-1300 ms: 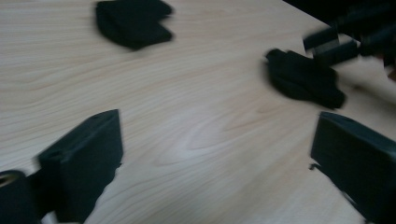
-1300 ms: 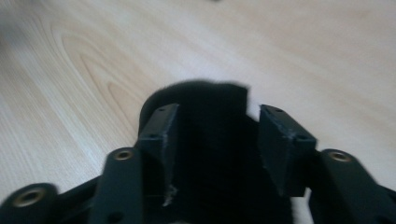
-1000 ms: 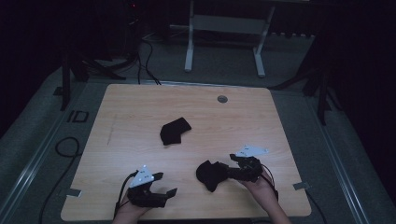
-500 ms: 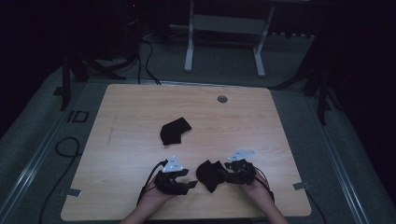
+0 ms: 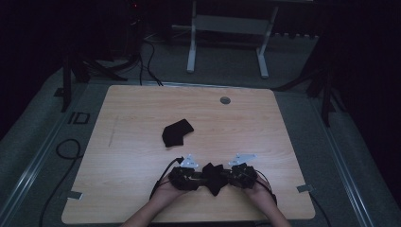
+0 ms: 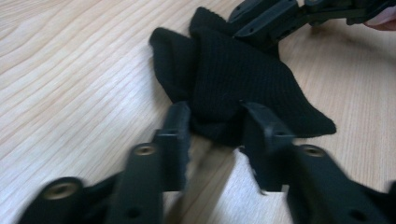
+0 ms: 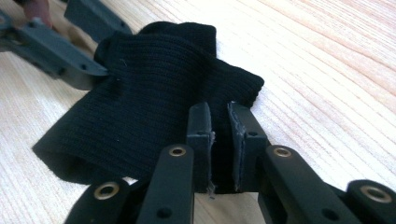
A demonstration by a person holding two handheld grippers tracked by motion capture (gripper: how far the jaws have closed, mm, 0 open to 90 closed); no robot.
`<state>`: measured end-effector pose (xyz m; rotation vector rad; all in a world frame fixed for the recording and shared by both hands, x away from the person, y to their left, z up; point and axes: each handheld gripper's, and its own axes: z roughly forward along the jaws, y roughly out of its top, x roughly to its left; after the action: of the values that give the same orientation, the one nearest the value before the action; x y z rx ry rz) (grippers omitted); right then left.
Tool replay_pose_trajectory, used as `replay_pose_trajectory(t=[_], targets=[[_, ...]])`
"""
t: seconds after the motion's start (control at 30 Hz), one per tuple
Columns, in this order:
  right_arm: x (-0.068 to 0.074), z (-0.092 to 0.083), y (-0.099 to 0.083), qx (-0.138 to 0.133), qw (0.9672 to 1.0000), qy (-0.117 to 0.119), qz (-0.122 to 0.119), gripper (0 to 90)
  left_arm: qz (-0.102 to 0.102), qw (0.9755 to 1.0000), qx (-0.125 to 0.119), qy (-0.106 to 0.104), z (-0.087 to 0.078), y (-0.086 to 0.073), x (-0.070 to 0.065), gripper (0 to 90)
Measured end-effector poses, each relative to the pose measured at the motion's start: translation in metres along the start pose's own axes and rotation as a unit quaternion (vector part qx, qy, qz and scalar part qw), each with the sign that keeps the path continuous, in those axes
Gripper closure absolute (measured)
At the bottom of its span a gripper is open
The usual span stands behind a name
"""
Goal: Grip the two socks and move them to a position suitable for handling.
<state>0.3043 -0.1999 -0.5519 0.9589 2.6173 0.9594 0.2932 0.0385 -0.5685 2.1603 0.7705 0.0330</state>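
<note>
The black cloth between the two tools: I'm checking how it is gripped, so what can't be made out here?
- High view: black cloth merges with left tool and right tool; too dark and small to see folds.
- Left gripper view: whether the pads press the cloth; motion blur.
- Right gripper view: cloth edge inside the narrow gap, hidden by the jaws.
- Second cloth: shape only.

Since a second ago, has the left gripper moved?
Yes. In the high view the left gripper has slid right along the table's near edge, reaching the black cloth held by the right gripper; its jaws have just been closing around the cloth.
</note>
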Motion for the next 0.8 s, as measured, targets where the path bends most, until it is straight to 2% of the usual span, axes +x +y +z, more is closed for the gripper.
replay_pose_trajectory(t=[0.07,0.13,0.17,0.2,0.27,0.37,0.4,0.47,0.5,0.57,0.67,0.7,0.8], targets=[[0.001,0.0,0.0,-0.002,1.0,-0.004,-0.004,81.7,-0.005,0.9999,-0.01,-0.008,-0.001,0.001,-0.001,79.3],[0.002,0.0,0.001,-0.001,1.0,-0.008,-0.004,82.5,-0.007,0.9999,-0.013,-0.008,-0.002,0.002,-0.002,84.5],[0.005,-0.002,0.002,-0.002,0.9998,-0.015,-0.013,83.3,0.004,0.9998,-0.019,-0.002,-0.005,0.004,-0.004,84.9],[0.005,-0.004,0.004,-0.004,0.9998,-0.016,-0.015,83.4,0.005,0.9998,-0.02,0.005,-0.008,0.004,-0.005,85.2],[0.005,-0.011,0.007,-0.018,0.9997,-0.016,-0.01,83.5,0.0,0.9995,-0.032,-0.001,-0.016,0.006,-0.004,85.3],[0.002,-0.026,0.014,-0.049,0.9987,-0.009,0.0,83.8,0.003,0.9988,-0.049,0.009,-0.03,0.009,-0.005,85.3],[0.002,-0.032,0.016,-0.061,0.9981,-0.004,0.003,84.6,0.006,0.9984,-0.054,0.017,-0.036,0.01,-0.006,85.3],[0.002,-0.045,0.022,-0.081,0.9966,-0.018,0.001,84.7,0.011,0.9978,-0.061,0.022,-0.045,0.012,-0.006,85.2],[0.001,-0.052,0.026,-0.092,0.9958,-0.009,0.003,84.7,0.009,0.9976,-0.065,0.021,-0.05,0.013,-0.006,85.2],[0.002,-0.064,0.031,-0.114,0.9933,-0.015,0.003,84.9,0.011,0.9972,-0.072,0.018,-0.057,0.016,-0.008,85.3],[0.006,-0.073,0.037,-0.124,0.9922,-0.016,-0.005,84.9,0.015,0.9969,-0.076,0.018,-0.061,0.017,-0.009,85.1],[0.008,-0.079,0.041,-0.133,0.9911,-0.008,-0.007,84.9,0.016,0.9956,-0.089,0.024,-0.071,0.02,-0.011,84.9],[0.014,-0.091,0.05,-0.15,0.9884,-0.003,-0.021,84.9,0.014,0.9941,-0.106,0.02,-0.081,0.021,-0.013,84.9]])
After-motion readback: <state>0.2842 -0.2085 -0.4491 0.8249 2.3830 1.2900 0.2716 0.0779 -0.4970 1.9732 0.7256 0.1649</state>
